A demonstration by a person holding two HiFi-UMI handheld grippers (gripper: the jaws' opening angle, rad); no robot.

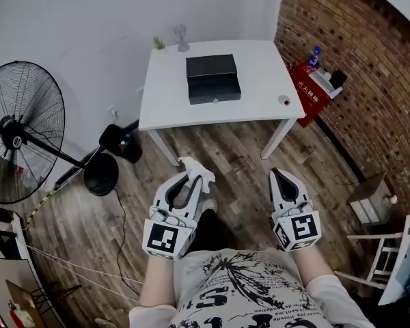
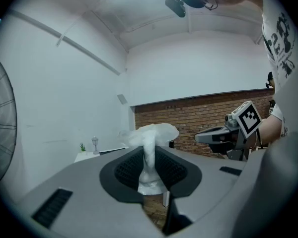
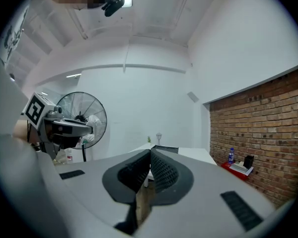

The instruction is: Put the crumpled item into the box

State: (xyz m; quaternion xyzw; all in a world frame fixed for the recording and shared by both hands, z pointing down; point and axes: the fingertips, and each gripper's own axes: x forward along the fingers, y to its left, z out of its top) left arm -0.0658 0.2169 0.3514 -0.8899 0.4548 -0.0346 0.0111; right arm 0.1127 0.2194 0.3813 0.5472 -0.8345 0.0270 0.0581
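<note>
In the head view, my left gripper (image 1: 195, 174) is shut on a crumpled white tissue (image 1: 193, 165) over the wooden floor, well short of the white table (image 1: 260, 67). An open black box (image 1: 213, 78) sits in the middle of that table. In the left gripper view the crumpled tissue (image 2: 150, 145) is pinched between the left gripper's (image 2: 150, 158) pads and puffs out past the tips. My right gripper (image 1: 277, 175) hovers beside the left one, shut and holding nothing. In the right gripper view its (image 3: 149, 158) jaws meet, and the box (image 3: 165, 149) lies far ahead.
A standing fan (image 1: 17, 132) is on the floor to the left, with a cable trailing from it. A red stool (image 1: 313, 86) with a bottle stands against the brick wall on the right. A small cup (image 1: 283, 100), a plant (image 1: 158, 43) and a glass (image 1: 182, 38) are on the table.
</note>
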